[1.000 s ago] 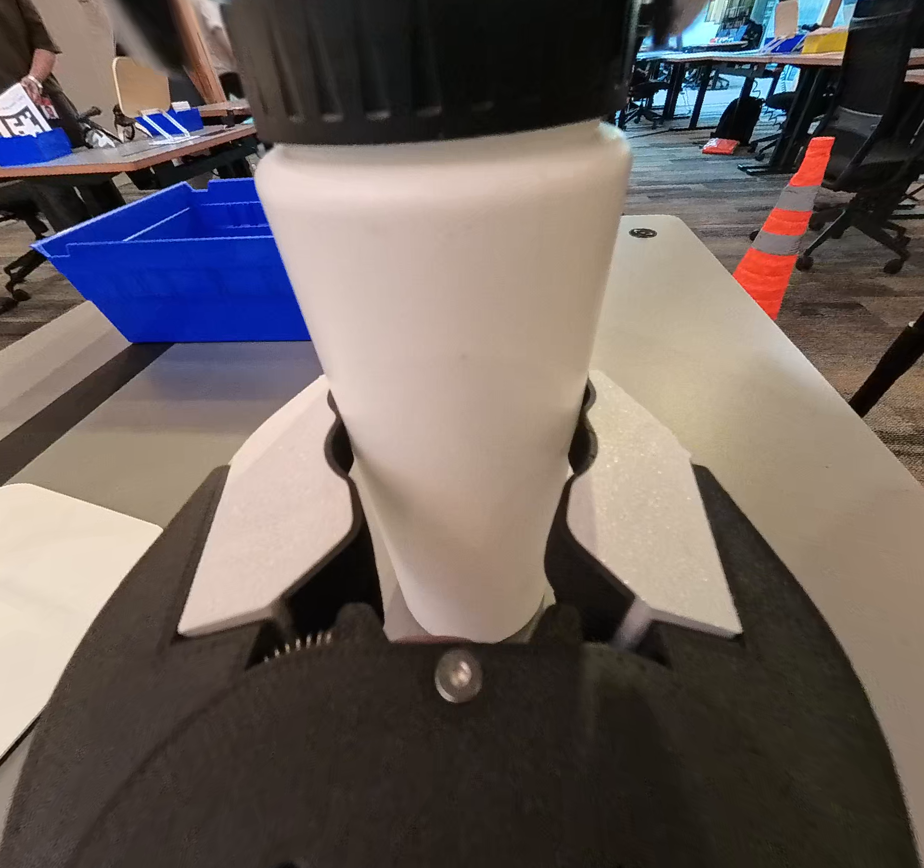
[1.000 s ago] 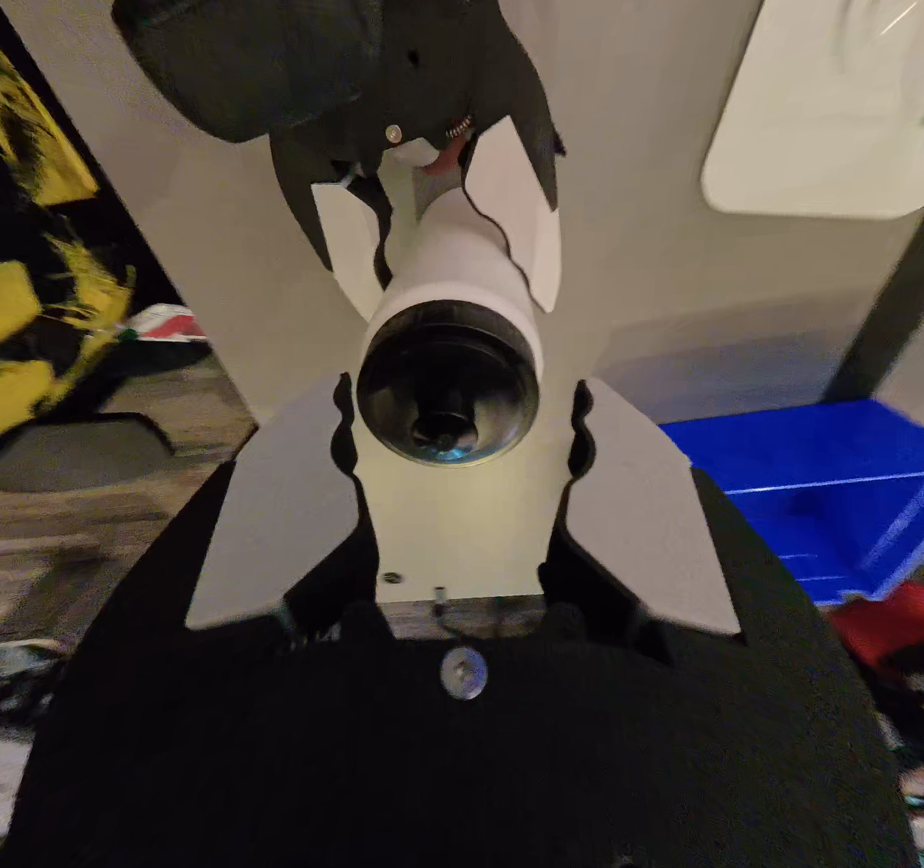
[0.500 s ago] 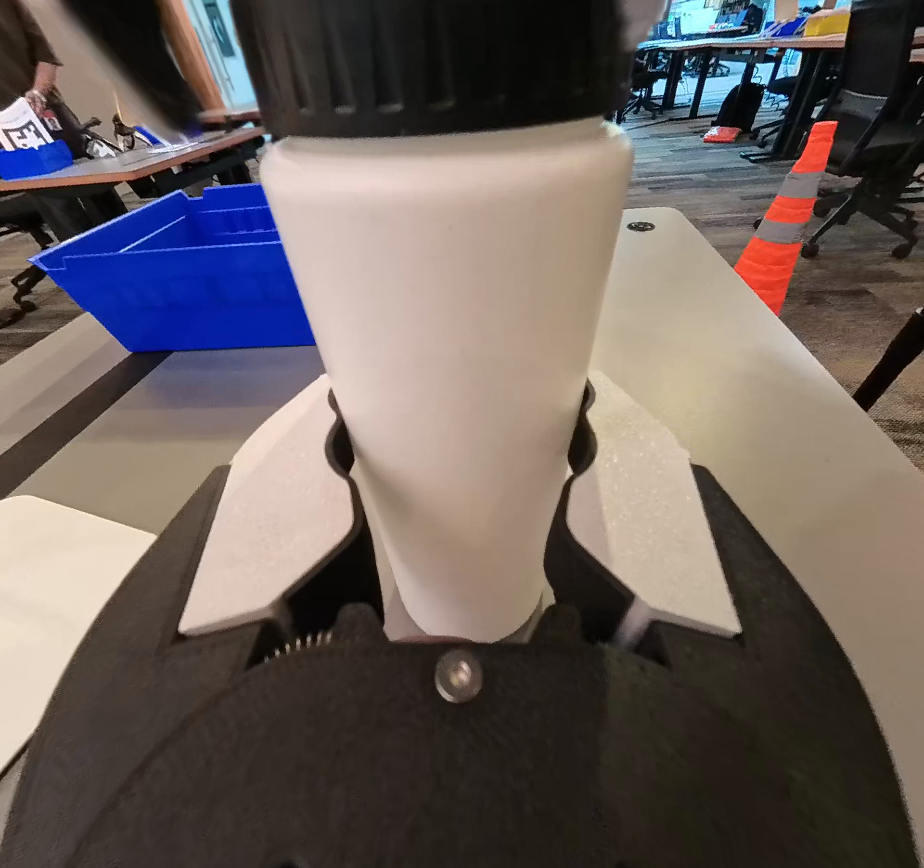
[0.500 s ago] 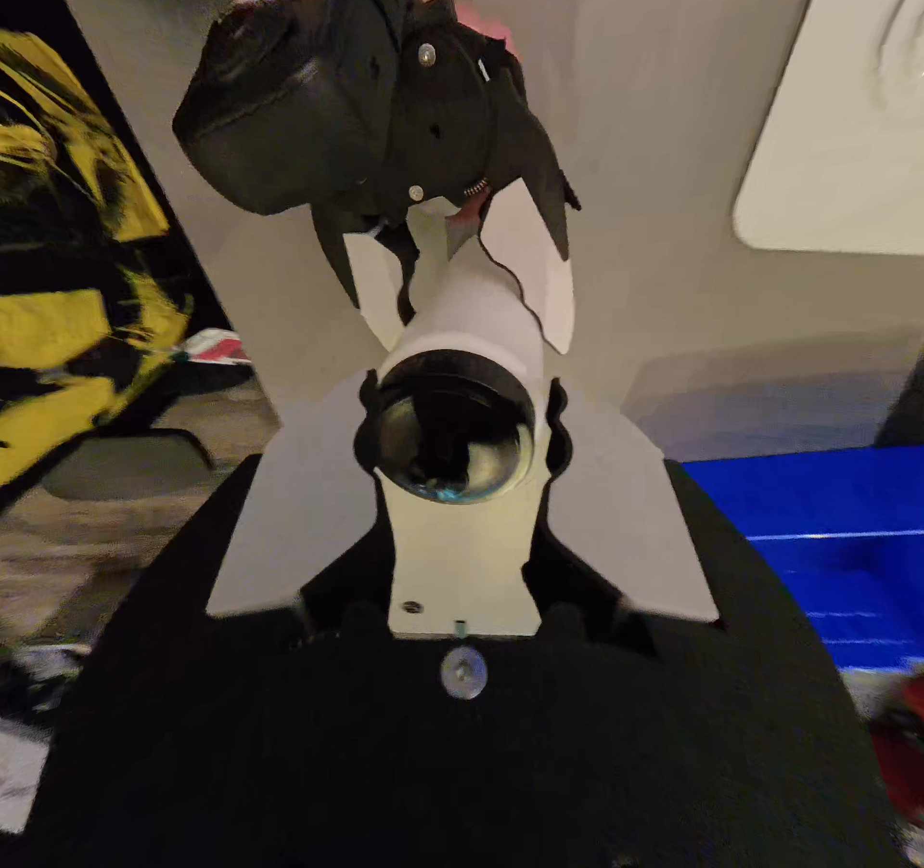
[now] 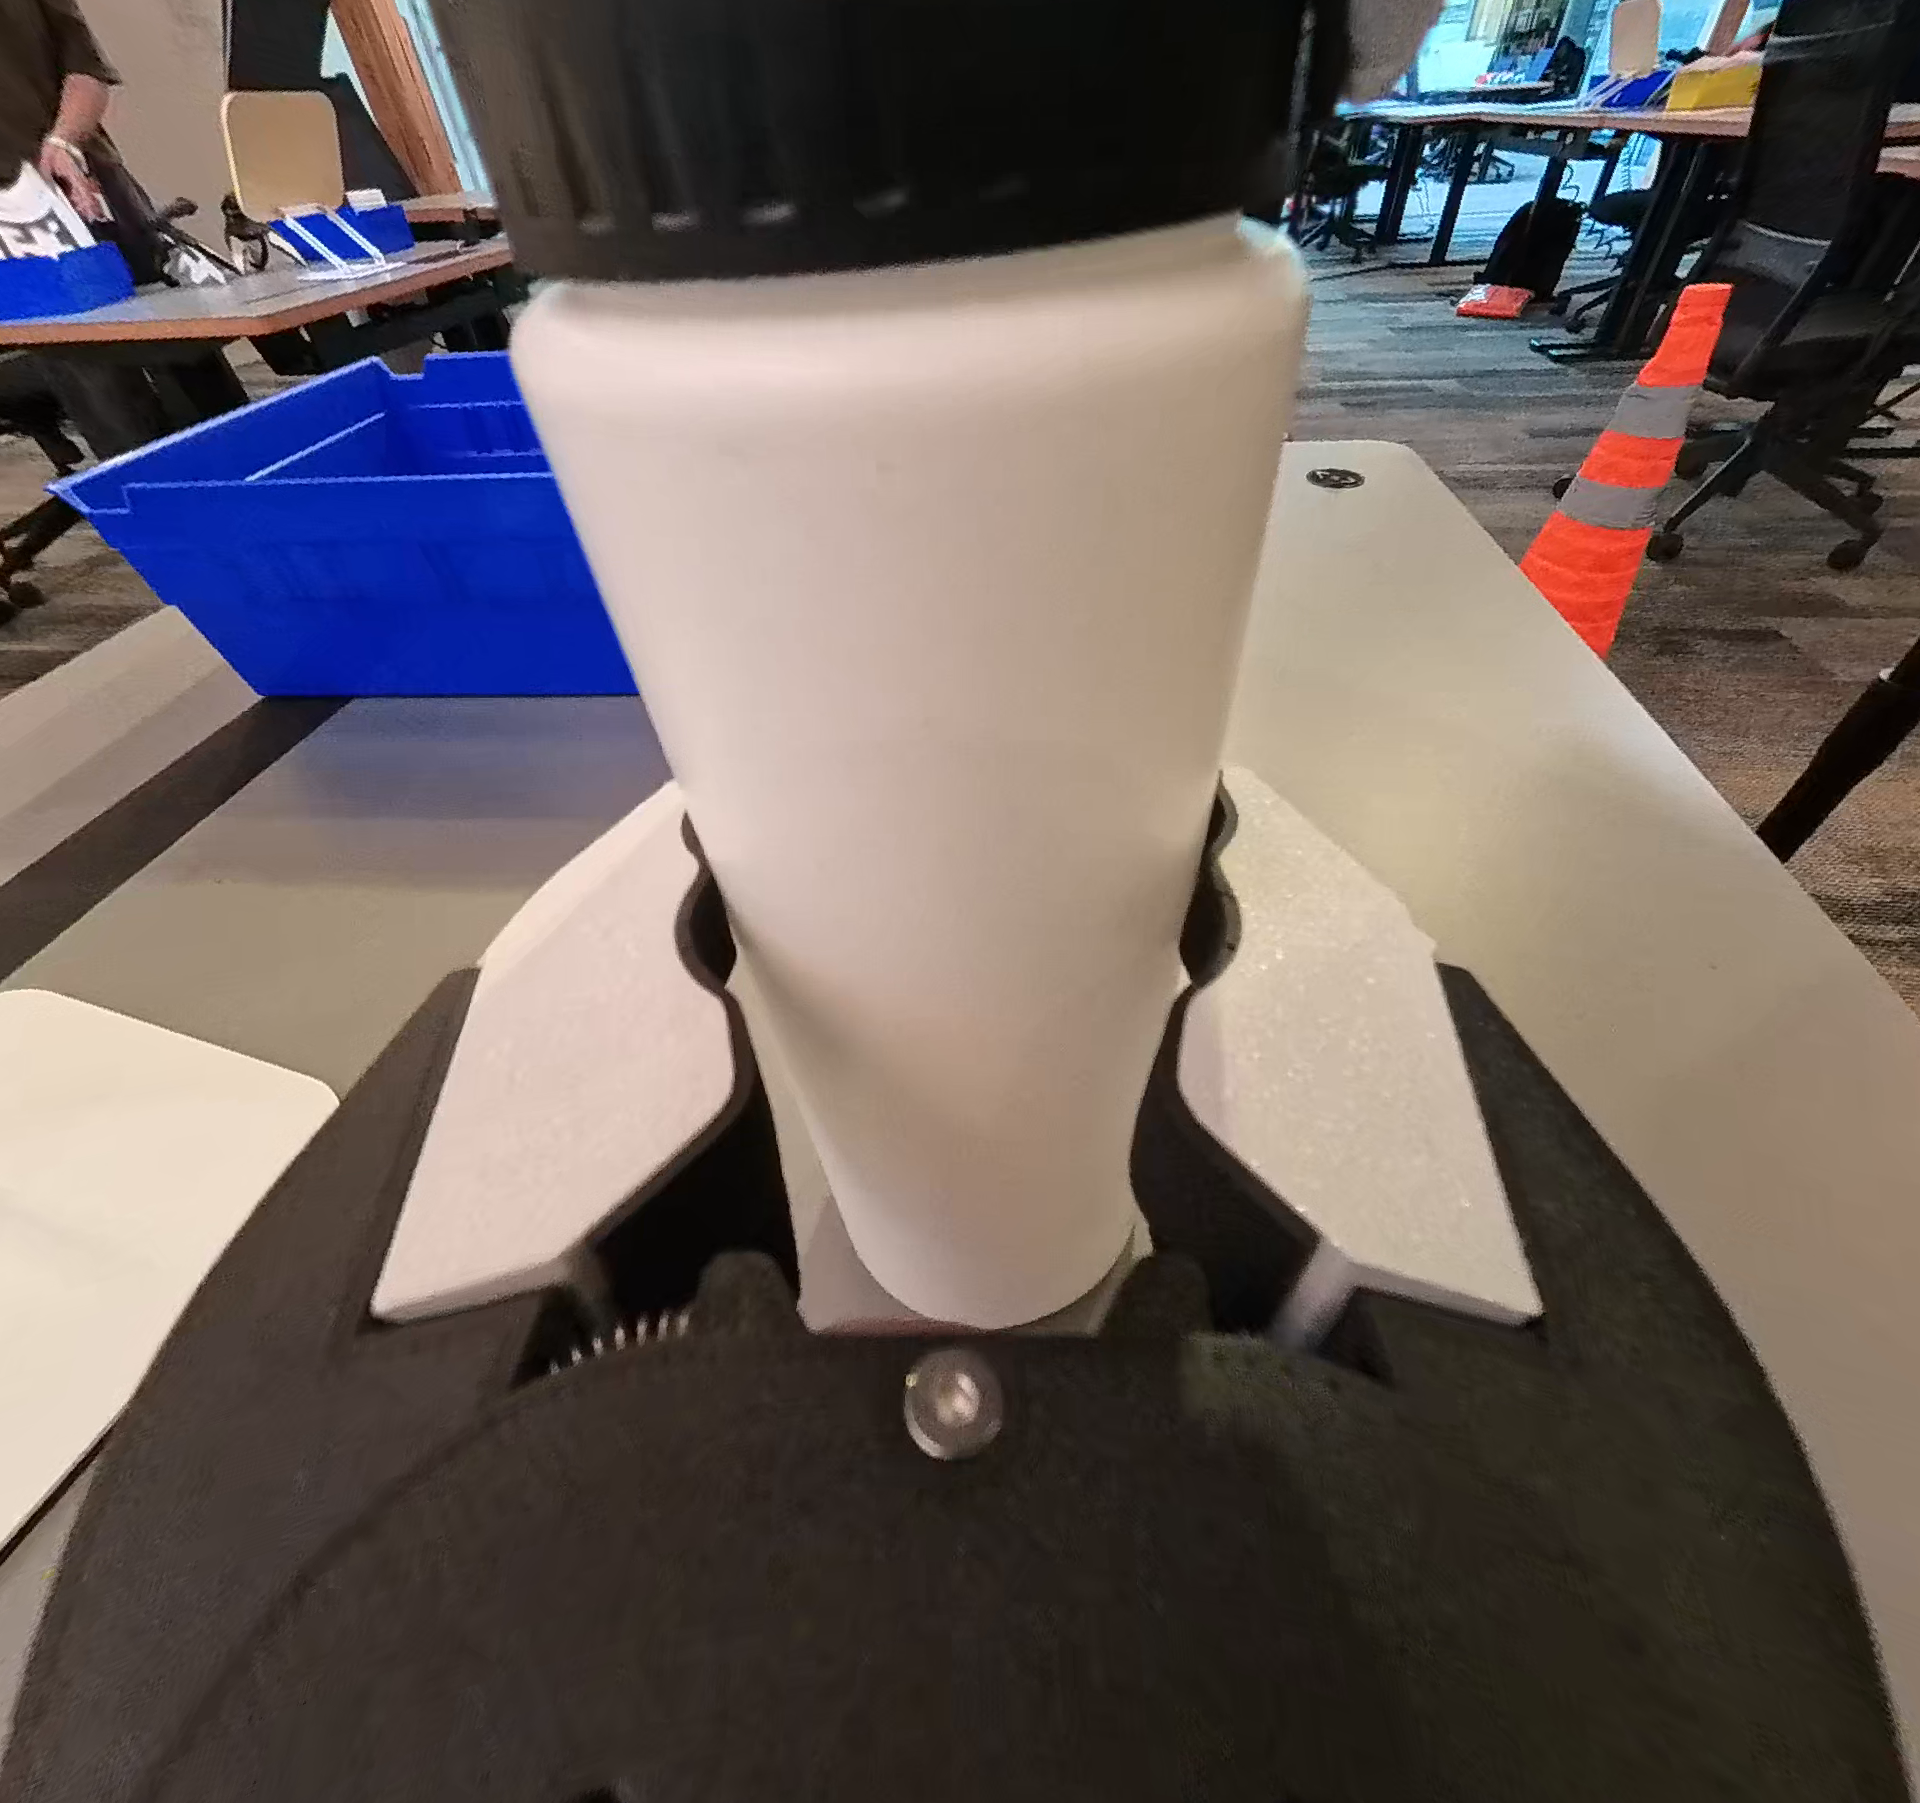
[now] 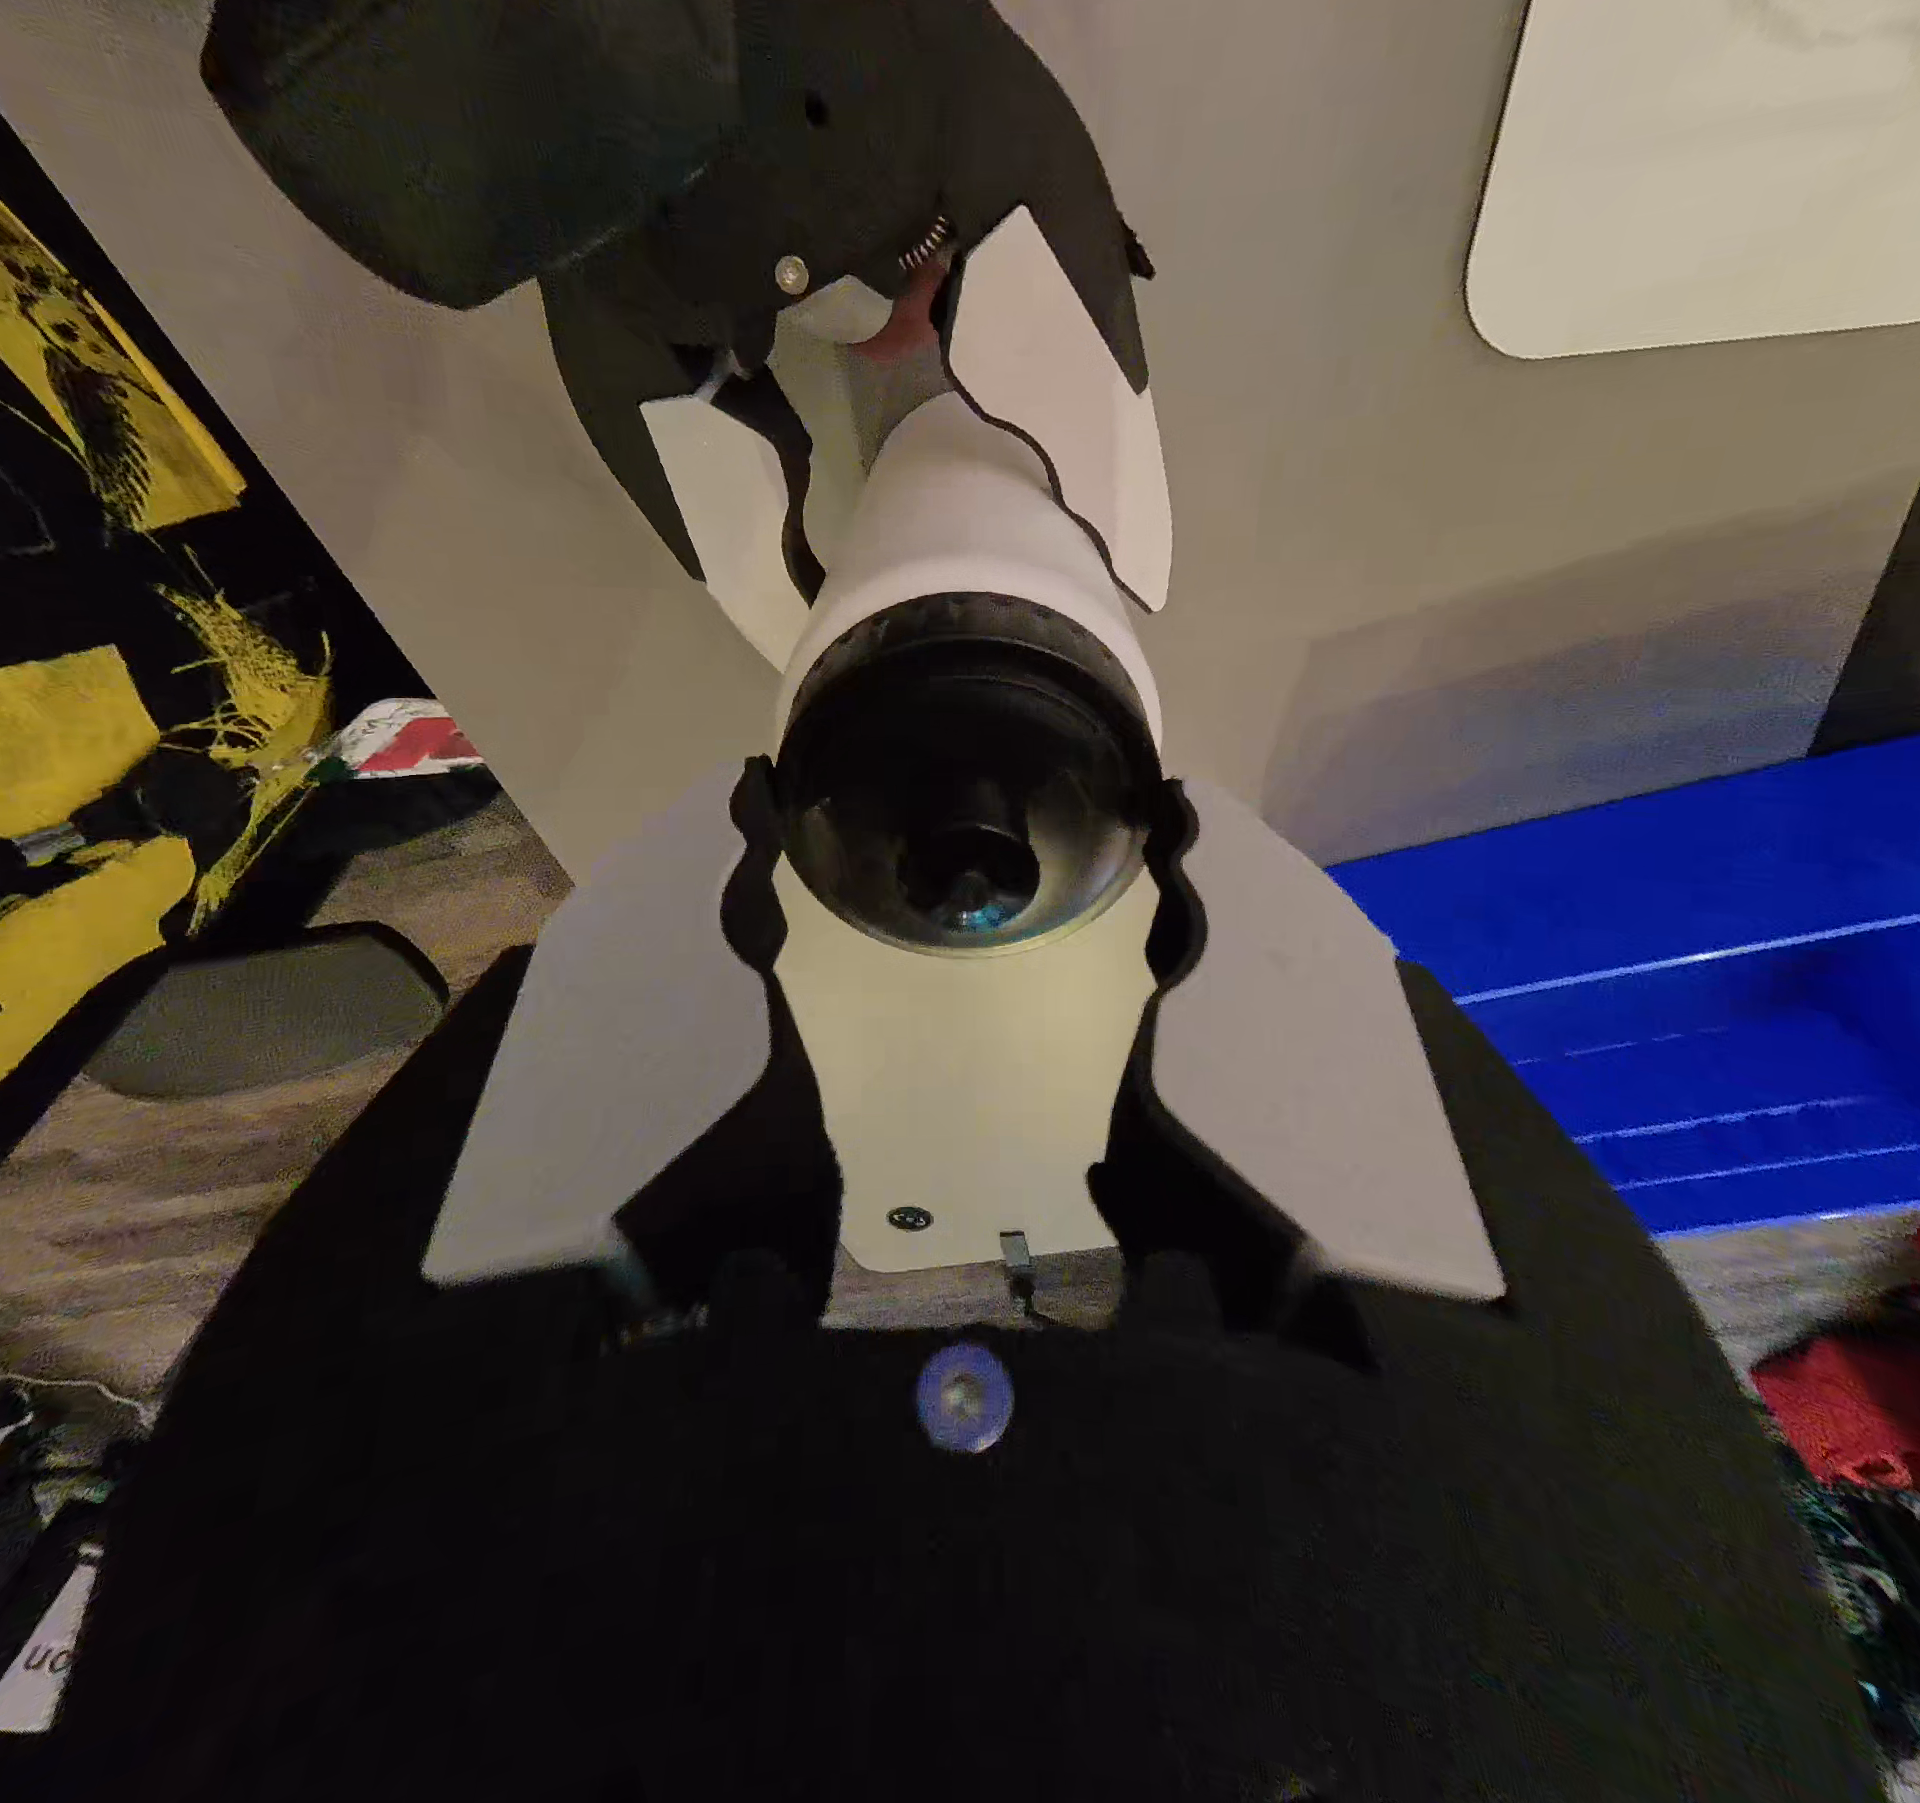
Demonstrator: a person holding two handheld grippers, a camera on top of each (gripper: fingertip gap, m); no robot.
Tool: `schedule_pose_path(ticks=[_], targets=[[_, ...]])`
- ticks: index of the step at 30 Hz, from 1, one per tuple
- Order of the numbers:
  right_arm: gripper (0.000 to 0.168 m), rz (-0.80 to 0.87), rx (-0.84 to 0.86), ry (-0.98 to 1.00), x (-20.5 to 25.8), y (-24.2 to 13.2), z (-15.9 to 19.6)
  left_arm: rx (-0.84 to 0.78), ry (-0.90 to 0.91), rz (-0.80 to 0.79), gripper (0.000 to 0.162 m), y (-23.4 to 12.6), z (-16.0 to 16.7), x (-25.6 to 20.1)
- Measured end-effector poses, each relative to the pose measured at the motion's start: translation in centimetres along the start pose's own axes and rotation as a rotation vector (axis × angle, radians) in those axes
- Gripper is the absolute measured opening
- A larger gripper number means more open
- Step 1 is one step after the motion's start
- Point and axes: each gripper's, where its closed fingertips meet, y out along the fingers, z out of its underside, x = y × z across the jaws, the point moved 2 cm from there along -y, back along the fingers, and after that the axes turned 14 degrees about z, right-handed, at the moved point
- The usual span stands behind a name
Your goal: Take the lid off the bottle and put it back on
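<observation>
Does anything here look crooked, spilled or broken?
Nothing stands out. The black lid sits level on the white bottle, which the left gripper holds; the right gripper closes on the lid. No spill or damage shows.

White plastic bottle (image 5: 914,714) with ribbed black lid (image 5: 883,70); blue plastic bin (image 5: 343,548) at nine o'clock; orange cone (image 5: 1631,475) banded grey at three; pale grey worktop (image 5: 1455,766).

Black hand-held gripper (image 5: 956,932), white scalloped fingers (image 5: 582,1109), silver screw (image 5: 953,1419), exposed spring (image 5: 634,1329).
</observation>
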Motion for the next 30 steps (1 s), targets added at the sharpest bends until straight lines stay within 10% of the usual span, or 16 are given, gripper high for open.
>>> schedule_pose_path(ticks=[4,8,20,30], targets=[[0.07,0.023,-0.086,0.021,-0.2,0.1,-0.5,-0.014,-0.018,-0.01,0.086,-0.3,0.0,0.2],[0.117,0.04,-0.428,0.167,-1.0,-1.3,-1.3,-0.033,-0.047,-0.021,0.086,-0.8,0.0,0.4],[0.106,-0.09,-1.044,0.5,3.0,3.9,-1.2,-0.115,-0.105,0.017,0.086,0.9,-2.6,-2.3],[0.103,-0.274,-1.228,0.568,1.8,-0.2,2.4,-0.203,-0.059,0.016,0.085,2.2,-6.1,-3.0]])
